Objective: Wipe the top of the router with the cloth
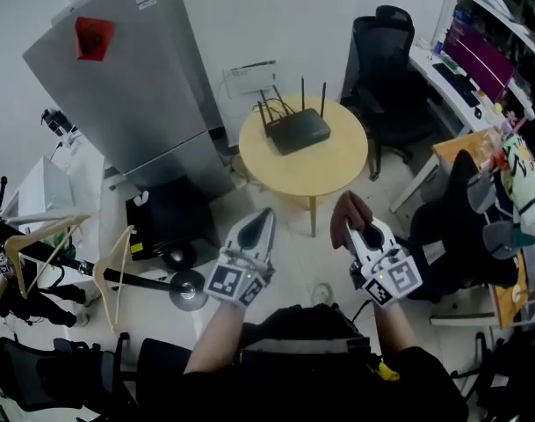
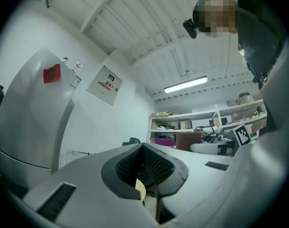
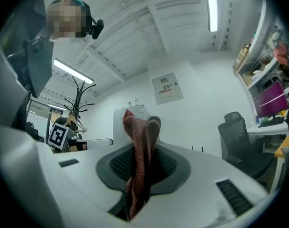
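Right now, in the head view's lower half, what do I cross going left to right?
Wooden hangers → left gripper, shut and empty → right gripper, shut on the cloth → wooden desk at the right edge.

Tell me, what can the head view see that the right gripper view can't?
Only the head view shows the black router on the round yellow table. Only the right gripper view shows the ceiling and its long light. Both show the reddish cloth pinched in the right gripper, and the black office chair.
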Tool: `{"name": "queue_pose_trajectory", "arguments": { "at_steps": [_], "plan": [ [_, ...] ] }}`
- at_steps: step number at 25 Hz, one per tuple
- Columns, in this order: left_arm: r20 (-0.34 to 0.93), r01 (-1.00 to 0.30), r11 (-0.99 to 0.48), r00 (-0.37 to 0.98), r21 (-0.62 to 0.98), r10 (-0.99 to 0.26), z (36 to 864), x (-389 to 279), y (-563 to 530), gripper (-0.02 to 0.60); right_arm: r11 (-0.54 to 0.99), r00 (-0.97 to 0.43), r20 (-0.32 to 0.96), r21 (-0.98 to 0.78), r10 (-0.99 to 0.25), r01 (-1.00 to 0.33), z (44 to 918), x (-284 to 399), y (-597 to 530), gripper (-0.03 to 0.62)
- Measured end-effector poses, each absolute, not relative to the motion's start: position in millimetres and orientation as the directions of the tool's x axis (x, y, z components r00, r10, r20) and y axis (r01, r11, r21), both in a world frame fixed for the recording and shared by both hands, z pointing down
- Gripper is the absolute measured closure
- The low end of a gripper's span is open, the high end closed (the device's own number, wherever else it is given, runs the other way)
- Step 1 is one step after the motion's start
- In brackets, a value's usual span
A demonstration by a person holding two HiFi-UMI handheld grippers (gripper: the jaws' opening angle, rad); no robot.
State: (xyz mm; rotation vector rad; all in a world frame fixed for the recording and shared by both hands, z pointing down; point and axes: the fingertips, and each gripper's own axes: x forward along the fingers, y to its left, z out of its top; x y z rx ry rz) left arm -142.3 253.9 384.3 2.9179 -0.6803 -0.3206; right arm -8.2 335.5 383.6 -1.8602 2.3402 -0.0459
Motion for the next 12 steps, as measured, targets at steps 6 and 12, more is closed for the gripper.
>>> {"name": "queue_pose_trajectory", "arguments": {
  "at_steps": [6,12],
  "plan": [
    [-0.197,-0.475,-0.866,0.844,0.155,-0.498,376,-88,225,0.591,0.308,-0.296,-0.117,-0.101,-0.948,-0.946,376,56,293,0.53],
    [-0.191,-0.564,-0.811,0.788,0.158,-0.585,384,-50,195,0.591,0.402,-0.394,-0.091,-0.11,-0.915,-0.909,381,91,264,0.53]
  ]
}}
